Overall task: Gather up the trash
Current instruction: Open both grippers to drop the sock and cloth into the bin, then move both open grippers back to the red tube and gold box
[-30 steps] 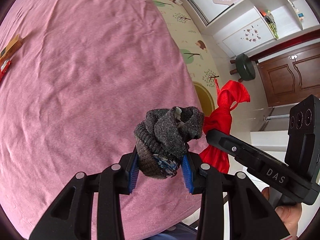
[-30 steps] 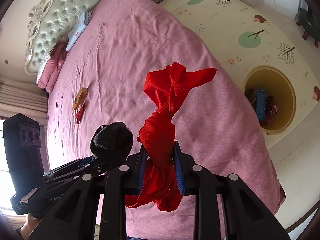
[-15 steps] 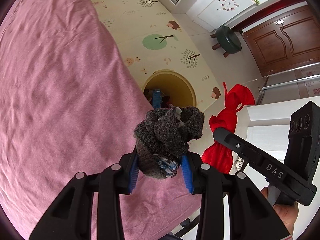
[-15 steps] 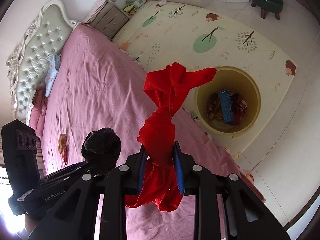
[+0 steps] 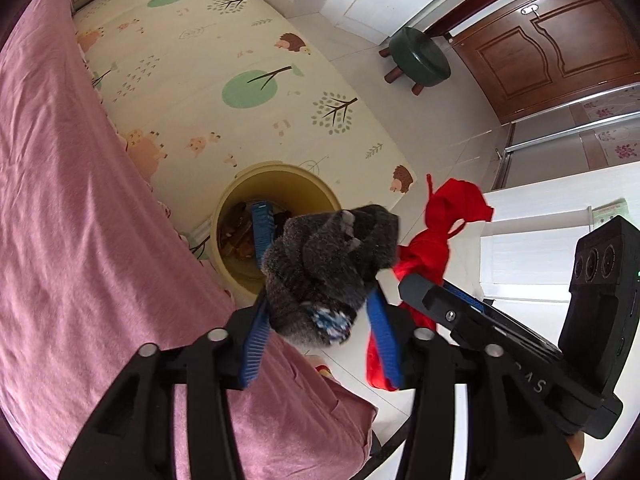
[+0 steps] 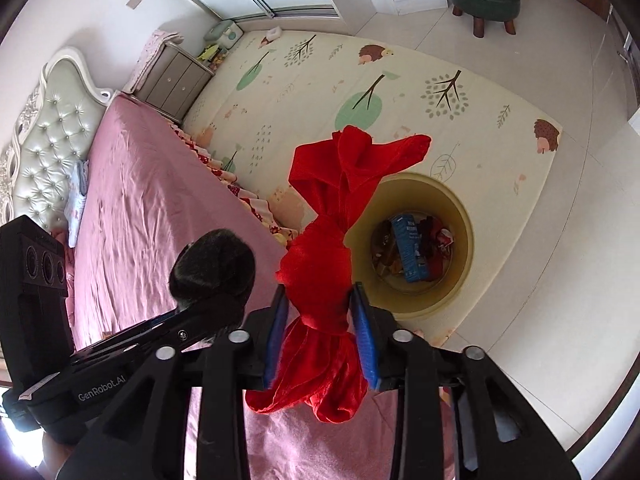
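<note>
My left gripper [image 5: 318, 330] is shut on a rolled dark grey sock [image 5: 326, 264], held in the air past the bed's edge, just in front of a yellow round bin [image 5: 316, 190] on the floor. The sock also shows in the right wrist view [image 6: 214, 266]. My right gripper [image 6: 320, 338] is shut on a knotted red cloth [image 6: 336, 208], held up beside the same bin [image 6: 456, 208]. The red cloth shows in the left wrist view [image 5: 440, 236]. The bin holds several items, among them a blue box [image 6: 410, 250].
A pink bed [image 5: 68, 216] fills the left, with a tufted headboard [image 6: 44, 140] and a grey nightstand [image 6: 172, 80]. A play mat with trees [image 5: 224, 92] covers the floor around the bin. A green stool [image 5: 420, 58] stands near a wooden door [image 5: 552, 40].
Both grippers have swung away from the bed toward the floor. The yellow bin has come closer and more central in both views. Both holds are unchanged.
</note>
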`<state>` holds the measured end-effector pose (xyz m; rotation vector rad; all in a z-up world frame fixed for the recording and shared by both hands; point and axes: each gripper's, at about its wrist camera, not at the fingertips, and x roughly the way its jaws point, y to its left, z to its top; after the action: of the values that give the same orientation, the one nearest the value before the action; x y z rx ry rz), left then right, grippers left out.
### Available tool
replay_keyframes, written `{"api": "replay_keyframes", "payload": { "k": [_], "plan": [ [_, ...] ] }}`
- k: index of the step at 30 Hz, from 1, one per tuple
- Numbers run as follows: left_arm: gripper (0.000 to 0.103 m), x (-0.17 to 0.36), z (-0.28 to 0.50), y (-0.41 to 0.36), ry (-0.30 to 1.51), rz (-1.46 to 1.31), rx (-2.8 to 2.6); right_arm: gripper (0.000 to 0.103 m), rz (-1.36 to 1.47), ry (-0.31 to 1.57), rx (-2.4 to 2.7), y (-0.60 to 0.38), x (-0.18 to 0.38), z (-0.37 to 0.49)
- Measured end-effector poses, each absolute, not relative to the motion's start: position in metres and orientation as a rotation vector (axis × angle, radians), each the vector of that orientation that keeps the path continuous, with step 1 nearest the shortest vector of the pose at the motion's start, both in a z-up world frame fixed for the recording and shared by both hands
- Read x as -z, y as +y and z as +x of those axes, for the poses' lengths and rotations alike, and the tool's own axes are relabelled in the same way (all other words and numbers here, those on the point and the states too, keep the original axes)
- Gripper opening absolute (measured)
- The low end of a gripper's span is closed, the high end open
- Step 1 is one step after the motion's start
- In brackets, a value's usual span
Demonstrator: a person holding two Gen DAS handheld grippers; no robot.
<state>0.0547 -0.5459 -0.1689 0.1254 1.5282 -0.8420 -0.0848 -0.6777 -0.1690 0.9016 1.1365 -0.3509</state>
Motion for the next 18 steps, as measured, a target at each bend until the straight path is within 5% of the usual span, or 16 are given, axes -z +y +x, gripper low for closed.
{"api": "replay_keyframes", "payload": {
  "k": [2, 18],
  "plan": [
    [0.085, 0.169, 0.061, -0.552, 1.514, 0.126, 0.802, 0.045, 0.903, 1.126, 0.363, -0.685, 0.167, -0.089],
    [0.084, 0.141, 0.09, -0.459, 1.458, 0.04, 0.677, 0.045, 0.797, 1.17, 0.25, -0.63, 0.147, -0.058]
  ]
}}
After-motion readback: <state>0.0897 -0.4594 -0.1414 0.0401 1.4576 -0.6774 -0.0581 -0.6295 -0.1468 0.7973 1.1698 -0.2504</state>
